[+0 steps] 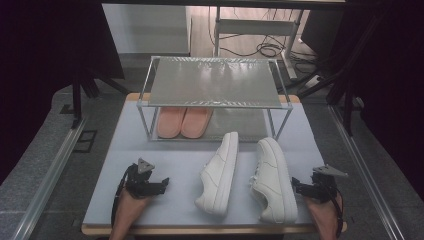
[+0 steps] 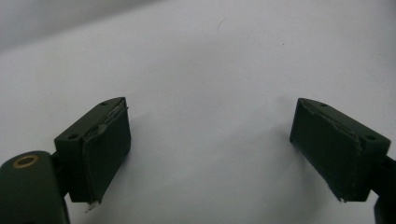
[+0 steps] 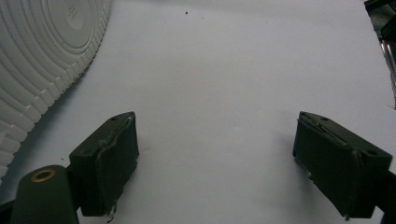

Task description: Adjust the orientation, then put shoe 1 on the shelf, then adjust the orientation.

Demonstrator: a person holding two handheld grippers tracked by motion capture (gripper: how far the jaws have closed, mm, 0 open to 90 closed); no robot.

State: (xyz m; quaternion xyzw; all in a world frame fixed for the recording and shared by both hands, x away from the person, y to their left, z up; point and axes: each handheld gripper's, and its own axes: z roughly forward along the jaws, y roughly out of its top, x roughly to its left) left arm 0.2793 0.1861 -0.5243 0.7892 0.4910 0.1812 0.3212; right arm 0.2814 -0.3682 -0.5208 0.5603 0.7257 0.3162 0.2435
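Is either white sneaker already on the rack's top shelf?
No. Both white sneakers lie on the table in front of the rack.

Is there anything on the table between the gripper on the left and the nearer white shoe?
No. In the high view, only bare table lies between the left gripper and the white sneaker nearest it. The left gripper view shows just bare surface between its open jaws.

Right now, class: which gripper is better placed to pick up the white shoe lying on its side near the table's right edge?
Right. The right gripper sits open right beside that white shoe, whose sole fills its view's corner. The left gripper is farther off, past the other white shoe.
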